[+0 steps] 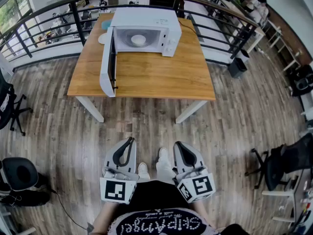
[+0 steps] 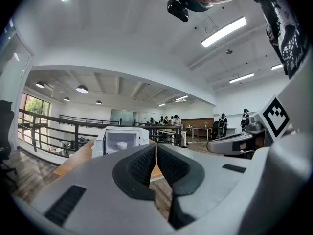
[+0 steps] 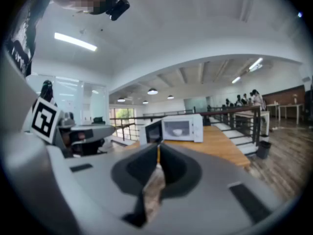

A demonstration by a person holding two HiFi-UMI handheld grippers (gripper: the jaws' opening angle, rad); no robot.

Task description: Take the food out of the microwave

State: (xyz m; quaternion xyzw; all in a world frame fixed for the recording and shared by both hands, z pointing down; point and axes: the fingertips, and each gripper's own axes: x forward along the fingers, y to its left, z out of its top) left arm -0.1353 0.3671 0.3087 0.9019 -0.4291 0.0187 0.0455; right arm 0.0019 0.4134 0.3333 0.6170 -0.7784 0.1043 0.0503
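Head view. Both grippers are held low in front of the person, side by side and pointing toward the table. The left gripper (image 1: 130, 141) has its jaws pressed together with nothing between them. The right gripper (image 1: 177, 144) is the same, closed and empty. A shoe shows on the floor between the two. The wooden table (image 1: 161, 80) stands well ahead of both tips, out of reach. The white microwave (image 1: 149, 21) sits on its far part, ahead of the left gripper. Its door (image 1: 108, 65) is swung fully open toward the left. A white bowl (image 1: 139, 39) sits inside the cavity on the turntable. A dark railing runs behind the table. One office chair (image 1: 19, 174) stands out to the left of the left gripper, and another (image 1: 281, 163) stands out to the right of the right one.

Left gripper view. The black pads meet along one seam, so the grip is shut on nothing. Past the tips and slightly left is the microwave (image 2: 122, 140), cavity lit, with the bowl (image 2: 122, 145) visible inside. The right gripper (image 2: 234, 143) is level beside it, on the right. People stand far off beyond the railing.

Right gripper view. The jaws are closed tip to tip and empty, with only floor showing through the gap lower down. The microwave (image 3: 180, 127) is straight ahead and a little right, with its door (image 3: 152, 131) standing open. The bowl (image 3: 177, 130) is still inside. The left gripper (image 3: 90, 131) is alongside, on the left.
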